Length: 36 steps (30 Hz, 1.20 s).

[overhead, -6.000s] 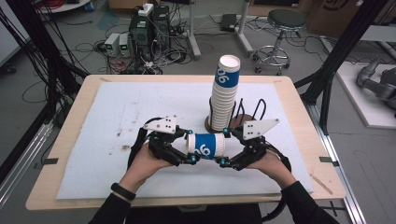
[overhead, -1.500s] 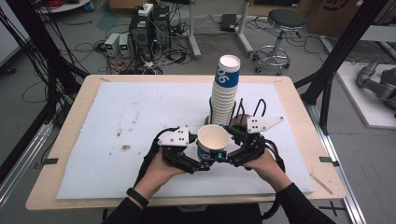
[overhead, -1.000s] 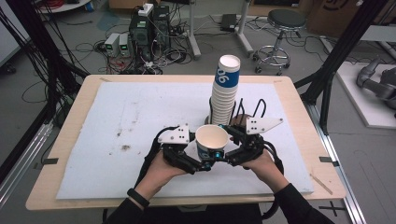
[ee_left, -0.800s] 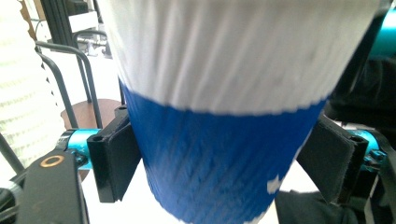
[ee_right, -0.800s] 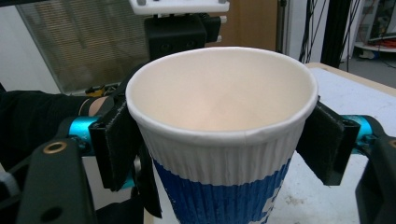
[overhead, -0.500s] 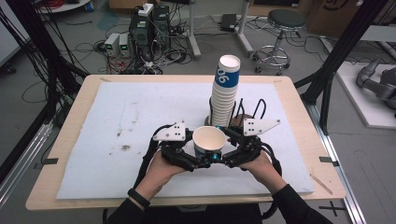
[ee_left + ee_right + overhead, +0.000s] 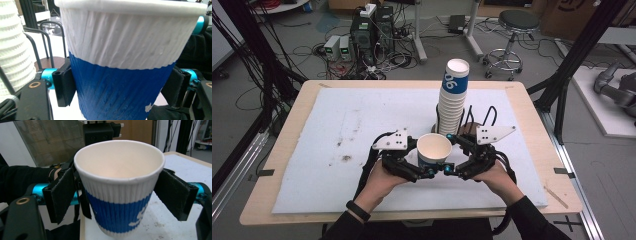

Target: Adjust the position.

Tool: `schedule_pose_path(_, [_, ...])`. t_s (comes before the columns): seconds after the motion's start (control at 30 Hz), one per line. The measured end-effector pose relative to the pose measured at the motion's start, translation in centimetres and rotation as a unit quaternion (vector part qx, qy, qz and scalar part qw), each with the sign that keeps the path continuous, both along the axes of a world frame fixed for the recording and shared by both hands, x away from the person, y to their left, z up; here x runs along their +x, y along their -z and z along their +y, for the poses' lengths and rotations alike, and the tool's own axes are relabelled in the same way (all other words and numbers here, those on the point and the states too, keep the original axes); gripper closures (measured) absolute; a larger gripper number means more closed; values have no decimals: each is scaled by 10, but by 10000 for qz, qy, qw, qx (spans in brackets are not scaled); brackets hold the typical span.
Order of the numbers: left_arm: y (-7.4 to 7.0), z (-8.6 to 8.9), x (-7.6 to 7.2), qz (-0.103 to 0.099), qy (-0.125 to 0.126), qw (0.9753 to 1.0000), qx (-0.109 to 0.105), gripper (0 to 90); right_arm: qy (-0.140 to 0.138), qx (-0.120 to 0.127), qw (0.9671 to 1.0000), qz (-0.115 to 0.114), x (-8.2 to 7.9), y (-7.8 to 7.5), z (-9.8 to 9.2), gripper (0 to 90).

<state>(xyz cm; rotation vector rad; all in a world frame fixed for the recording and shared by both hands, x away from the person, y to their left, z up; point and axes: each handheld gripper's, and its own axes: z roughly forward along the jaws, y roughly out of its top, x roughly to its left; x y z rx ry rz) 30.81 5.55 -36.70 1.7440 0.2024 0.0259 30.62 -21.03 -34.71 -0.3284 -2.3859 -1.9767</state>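
The paper cup is standing upright near the table's near edge, the left gripper clamping it. The right gripper is flanking it, jaws wide. The cup stack is crowding just behind.

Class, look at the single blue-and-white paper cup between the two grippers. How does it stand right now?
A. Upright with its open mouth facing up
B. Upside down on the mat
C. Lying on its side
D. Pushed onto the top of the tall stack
A: the paper cup stands upright between the left gripper and the right gripper, its empty inside visible from above, in front of the tall stack.
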Motion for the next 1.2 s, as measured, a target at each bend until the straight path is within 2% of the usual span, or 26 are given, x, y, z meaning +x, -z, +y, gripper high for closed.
schedule_pose_path(0.13, [-2,5,2,-27,-69,10000,-23,255,15,-15,10000,-37,1,0,-5,184])
schedule_pose_path(0.23, [-5,12,3,-11,-148,9998,-137,255,12,-21,10000,-89,1,0,-8,184])
schedule_pose_path(0.47, [-13,18,3,10,-228,9993,-294,255,83,-268,9995,-126,3,8,-6,185])
schedule_pose_path(0.67, [-15,17,0,59,-421,9985,-332,256,103,-384,9991,-145,3,14,0,186])
schedule_pose_path(0.83, [-15,13,-2,63,-412,9983,-404,256,167,-422,9989,-145,2,20,6,188])
schedule_pose_path(1.0, [-15,8,-4,90,-295,9984,-467,256,141,-468,9987,-136,0,25,15,190])
schedule_pose_path(1.1, [-14,5,-5,84,-263,9986,-451,256,114,-451,9988,-135,-3,27,20,248])
schedule_pose_path(1.2, [-13,4,-6,78,-250,9987,-443,256,120,-415,9989,-178,-3,27,22,271])
